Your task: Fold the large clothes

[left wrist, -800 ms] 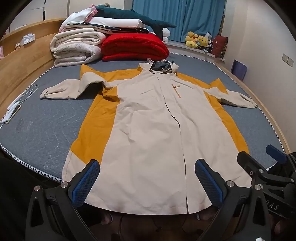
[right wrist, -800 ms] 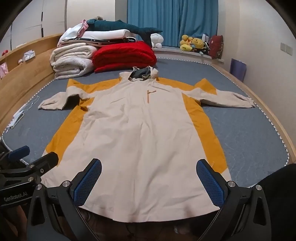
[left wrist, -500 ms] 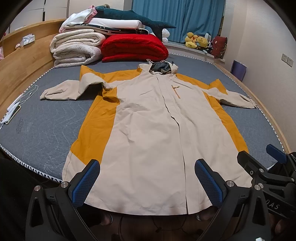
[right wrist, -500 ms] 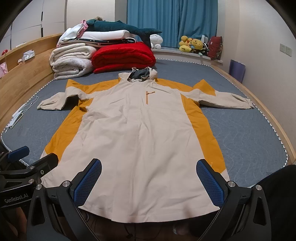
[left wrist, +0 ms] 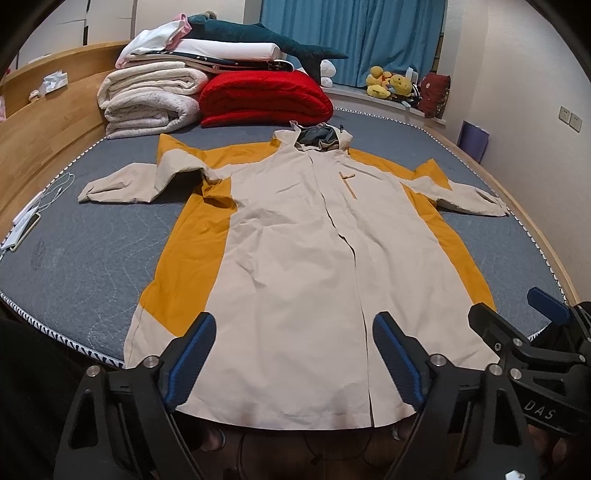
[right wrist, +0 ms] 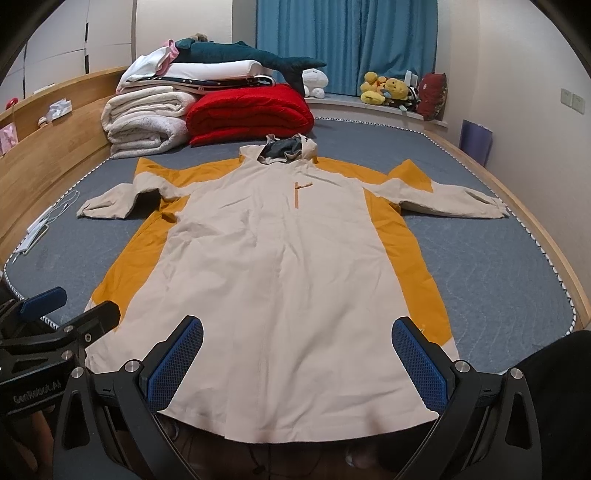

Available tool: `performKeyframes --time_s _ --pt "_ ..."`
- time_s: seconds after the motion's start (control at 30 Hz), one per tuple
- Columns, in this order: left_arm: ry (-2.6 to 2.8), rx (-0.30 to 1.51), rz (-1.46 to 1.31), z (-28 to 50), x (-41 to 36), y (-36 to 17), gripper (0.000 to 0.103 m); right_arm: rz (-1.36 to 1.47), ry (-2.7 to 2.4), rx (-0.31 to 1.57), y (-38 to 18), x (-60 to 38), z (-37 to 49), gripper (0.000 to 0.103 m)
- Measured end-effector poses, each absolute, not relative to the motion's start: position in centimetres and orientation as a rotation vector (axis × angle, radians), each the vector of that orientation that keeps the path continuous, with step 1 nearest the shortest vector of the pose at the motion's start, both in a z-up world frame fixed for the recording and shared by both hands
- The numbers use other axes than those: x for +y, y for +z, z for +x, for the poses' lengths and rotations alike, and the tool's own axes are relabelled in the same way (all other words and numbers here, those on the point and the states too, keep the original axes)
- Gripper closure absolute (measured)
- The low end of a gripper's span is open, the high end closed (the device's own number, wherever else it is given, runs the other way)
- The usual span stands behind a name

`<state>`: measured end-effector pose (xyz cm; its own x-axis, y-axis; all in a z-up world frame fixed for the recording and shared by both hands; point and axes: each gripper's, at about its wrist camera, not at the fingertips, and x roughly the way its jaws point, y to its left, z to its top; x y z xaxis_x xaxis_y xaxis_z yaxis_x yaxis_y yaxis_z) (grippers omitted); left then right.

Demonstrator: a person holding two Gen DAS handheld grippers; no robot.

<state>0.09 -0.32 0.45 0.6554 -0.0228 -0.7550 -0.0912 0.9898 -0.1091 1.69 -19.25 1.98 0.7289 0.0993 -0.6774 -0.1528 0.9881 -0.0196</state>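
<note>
A long beige coat with mustard side panels and a hood lies flat, front up, on the grey mattress, both sleeves spread out sideways. Its hem hangs at the near edge of the bed. My left gripper hovers open above the hem, left of the front placket, with nothing between its blue pads. Open as well, my right gripper hovers over the hem's right half and touches no cloth. Each gripper shows at the side of the other's view: the right gripper, the left gripper.
Folded white blankets, a red quilt and a plush shark are stacked at the head of the bed. A wooden frame runs along the left side, with a cable and a phone beside it. Soft toys sit under the blue curtain.
The left gripper's jaws stand a little narrower than before. Both views have shifted only slightly; the coat has not moved.
</note>
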Motion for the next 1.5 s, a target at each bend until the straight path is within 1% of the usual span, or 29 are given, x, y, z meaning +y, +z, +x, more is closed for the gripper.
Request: performKeyframes --time_s 0.23,0.3,0.37,0.43,0.47,0.5,0.67,0.7,0.73,0.77,0.83,0.87,0.93,1.0,1.03,1.2,1.27,1.43,1.5 --pt "0.030 0.880 -0.145 0.2 -0.2 0.4 0.030 -0.083 0.148 0.780 1.8 -19.3 1.7 0.002" --pt "0.023 0.890 -0.155 0.2 -0.2 0.4 0.035 -0.085 0.153 0.786 1.9 -19.3 1.7 0.002" --pt "0.020 0.861 -0.153 0.1 -0.3 0.2 0.042 -0.083 0.160 0.804 2.0 -19.4 1.7 0.004" --pt "0.016 0.845 -0.145 0.1 -0.4 0.2 0.048 -0.102 0.154 0.763 1.8 -19.3 1.8 0.006" --pt "0.018 0.842 -0.135 0.1 -0.4 0.2 0.053 -0.106 0.152 0.740 1.7 -19.3 1.7 0.006" --pt "0.012 0.843 -0.135 0.1 -0.5 0.1 0.056 -0.106 0.155 0.740 1.7 -19.3 1.8 0.008" --pt "-0.004 0.831 -0.121 0.0 -0.9 0.1 0.080 -0.079 0.182 0.727 1.5 -19.3 1.8 0.021" --pt "-0.006 0.826 -0.115 0.0 -1.0 0.2 0.082 -0.079 0.184 0.730 1.5 -19.3 1.8 0.025" --pt "-0.006 0.821 -0.109 0.0 -1.0 0.2 0.088 -0.067 0.190 0.719 1.5 -19.3 1.7 0.031" --pt "-0.003 0.817 -0.094 0.0 -1.0 0.3 0.090 -0.065 0.194 0.724 1.5 -19.3 1.7 0.034" --pt "-0.007 0.802 -0.089 0.0 -1.0 0.7 0.094 -0.068 0.201 0.744 1.4 -19.4 1.9 0.049" --pt "-0.008 0.796 -0.080 0.0 -1.0 1.1 0.096 -0.064 0.204 0.747 1.5 -19.4 1.9 0.054" --pt "-0.008 0.787 -0.077 0.1 -0.7 1.9 0.098 -0.051 0.214 0.755 1.6 -19.5 2.1 0.077" --pt "-0.003 0.765 -0.070 0.2 -0.2 3.6 0.099 -0.027 0.224 0.743 1.9 -19.6 2.1 0.084" --pt "-0.001 0.757 -0.073 0.3 0.1 4.5 0.099 -0.016 0.230 0.736 2.2 -19.6 2.1 0.086" --pt "0.025 0.643 -0.066 2.3 3.3 9.7 0.099 -0.004 0.259 0.697 4.7 -20.1 3.0 0.088" --pt "0.052 0.606 -0.077 4.1 5.6 10.6 0.099 -0.005 0.285 0.655 6.4 -20.1 3.7 0.088" --pt "0.205 0.529 -0.173 11.3 14.4 10.4 0.099 -0.094 0.345 0.533 11.3 -18.5 8.1 0.088" --pt "0.267 0.548 -0.198 15.5 18.7 9.2 0.099 -0.116 0.358 0.487 13.3 -17.8 10.8 0.087"
